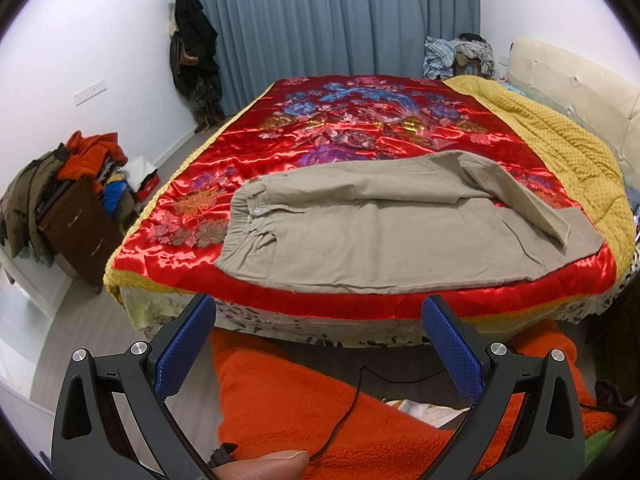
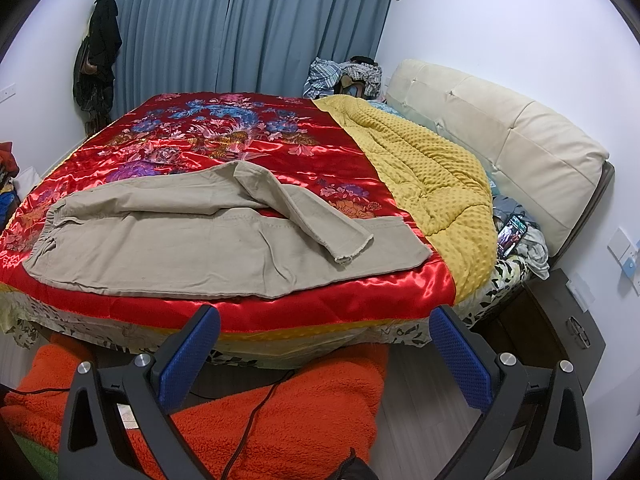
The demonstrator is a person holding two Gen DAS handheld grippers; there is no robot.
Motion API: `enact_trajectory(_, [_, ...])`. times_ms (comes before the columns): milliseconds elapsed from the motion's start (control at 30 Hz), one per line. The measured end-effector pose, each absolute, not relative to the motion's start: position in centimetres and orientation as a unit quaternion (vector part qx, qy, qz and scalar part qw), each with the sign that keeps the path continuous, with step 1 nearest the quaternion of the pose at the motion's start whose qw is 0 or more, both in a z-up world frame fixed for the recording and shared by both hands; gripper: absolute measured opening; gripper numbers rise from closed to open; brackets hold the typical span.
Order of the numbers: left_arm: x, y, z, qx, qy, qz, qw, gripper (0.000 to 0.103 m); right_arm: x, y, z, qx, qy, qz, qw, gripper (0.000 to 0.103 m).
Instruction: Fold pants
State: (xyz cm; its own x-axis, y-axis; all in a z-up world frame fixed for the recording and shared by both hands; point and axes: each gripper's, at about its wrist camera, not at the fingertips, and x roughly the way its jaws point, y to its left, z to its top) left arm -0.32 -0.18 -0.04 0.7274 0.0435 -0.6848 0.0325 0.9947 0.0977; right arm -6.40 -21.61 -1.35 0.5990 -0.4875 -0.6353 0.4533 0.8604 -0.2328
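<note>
Beige pants [image 1: 368,236] lie on a red floral satin bedspread [image 1: 360,132], waistband to the left, legs to the right. The far leg is bent and its cuff lies across the near leg. They also show in the right wrist view [image 2: 180,240], as does the bedspread [image 2: 200,136]. My left gripper [image 1: 318,312] is open and empty, held off the bed's near edge, below the pants. My right gripper [image 2: 324,322] is open and empty, also off the near edge, below the leg end.
A yellow quilt [image 2: 424,176] lies bunched on the bed's right side by a cream headboard [image 2: 500,136]. An orange fleece blanket [image 1: 320,400] with a black cable covers the floor in front. A nightstand [image 2: 560,320] stands right; a clothes-piled cabinet [image 1: 80,216] stands left.
</note>
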Motion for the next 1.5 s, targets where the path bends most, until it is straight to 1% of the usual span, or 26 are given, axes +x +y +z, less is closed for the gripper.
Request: enact_trajectory(1500, [-0.66, 0.24, -0.68, 0.058, 0.375, 0.005, 0.925, 0.103, -5.67, -20.87, -2.00, -0.025, 0.367, -0.258, 0.893, 0.103])
